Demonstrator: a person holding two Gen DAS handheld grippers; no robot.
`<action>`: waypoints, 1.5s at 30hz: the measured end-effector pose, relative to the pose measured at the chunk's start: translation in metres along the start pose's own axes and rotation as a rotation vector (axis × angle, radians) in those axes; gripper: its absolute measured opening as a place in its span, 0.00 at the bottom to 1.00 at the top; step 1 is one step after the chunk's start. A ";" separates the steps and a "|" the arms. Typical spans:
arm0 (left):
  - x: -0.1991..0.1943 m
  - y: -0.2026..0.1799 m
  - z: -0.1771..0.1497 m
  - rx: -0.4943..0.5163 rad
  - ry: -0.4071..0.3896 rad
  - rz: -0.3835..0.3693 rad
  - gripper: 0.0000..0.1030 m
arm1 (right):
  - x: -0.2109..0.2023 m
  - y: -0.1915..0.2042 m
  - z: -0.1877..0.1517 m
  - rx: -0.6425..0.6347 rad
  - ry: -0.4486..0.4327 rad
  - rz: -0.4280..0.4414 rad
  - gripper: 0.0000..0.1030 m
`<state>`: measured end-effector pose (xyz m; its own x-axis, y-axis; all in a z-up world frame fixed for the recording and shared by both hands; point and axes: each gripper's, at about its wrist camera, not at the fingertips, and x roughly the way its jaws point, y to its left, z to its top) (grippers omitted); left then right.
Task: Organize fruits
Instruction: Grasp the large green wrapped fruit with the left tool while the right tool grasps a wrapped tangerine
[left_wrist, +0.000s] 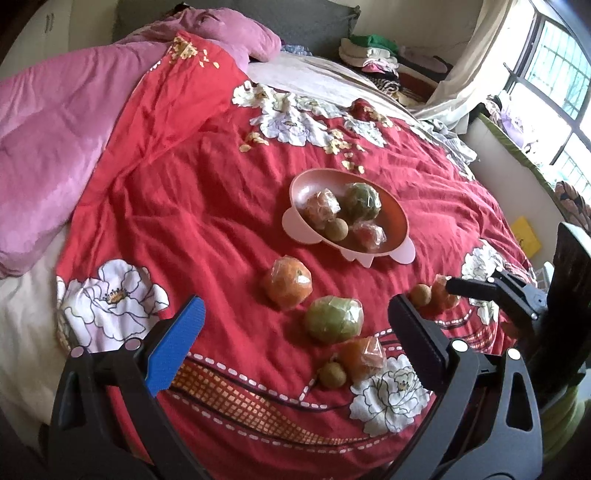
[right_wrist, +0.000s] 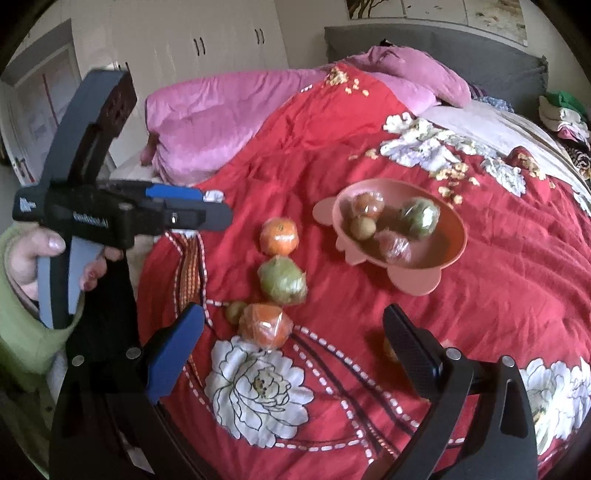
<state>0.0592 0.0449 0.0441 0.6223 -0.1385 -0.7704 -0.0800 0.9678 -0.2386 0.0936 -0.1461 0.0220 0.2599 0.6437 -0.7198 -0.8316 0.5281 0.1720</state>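
A pink bowl (left_wrist: 345, 218) sits mid-bed on the red quilt (left_wrist: 207, 221), holding four fruits: a green one (left_wrist: 362, 201) at the far right, a wrapped orange (left_wrist: 322, 206) at its left, a reddish one (left_wrist: 368, 236) near the rim and a small brown one (left_wrist: 335, 229) between them. Nearer than the bowl, loose fruits lie in a line on the quilt: an orange (left_wrist: 289, 282), a green fruit (left_wrist: 334, 319), another orange (left_wrist: 364, 356) and a small brown fruit (left_wrist: 332, 374) touching it. Two more, partly hidden, lie to the right beside the right gripper (left_wrist: 456, 286), whose jaws look close together from here, though its own view shows them wide. The left gripper (left_wrist: 295, 325) hovers near, jaws wide and empty. A pink duvet (left_wrist: 55, 147) is heaped far left.
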 end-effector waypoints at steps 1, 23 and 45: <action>0.001 0.000 -0.001 -0.002 0.006 0.000 0.90 | 0.003 0.002 -0.002 -0.003 0.010 -0.003 0.94; 0.032 0.006 -0.018 -0.015 0.099 -0.064 0.71 | 0.046 0.020 -0.029 -0.040 0.074 -0.060 0.61; 0.066 -0.010 -0.018 0.001 0.170 -0.162 0.52 | 0.058 0.017 -0.029 -0.009 0.074 0.049 0.38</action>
<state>0.0870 0.0227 -0.0150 0.4865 -0.3250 -0.8110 0.0109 0.9304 -0.3664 0.0803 -0.1153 -0.0361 0.1817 0.6258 -0.7585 -0.8470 0.4914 0.2025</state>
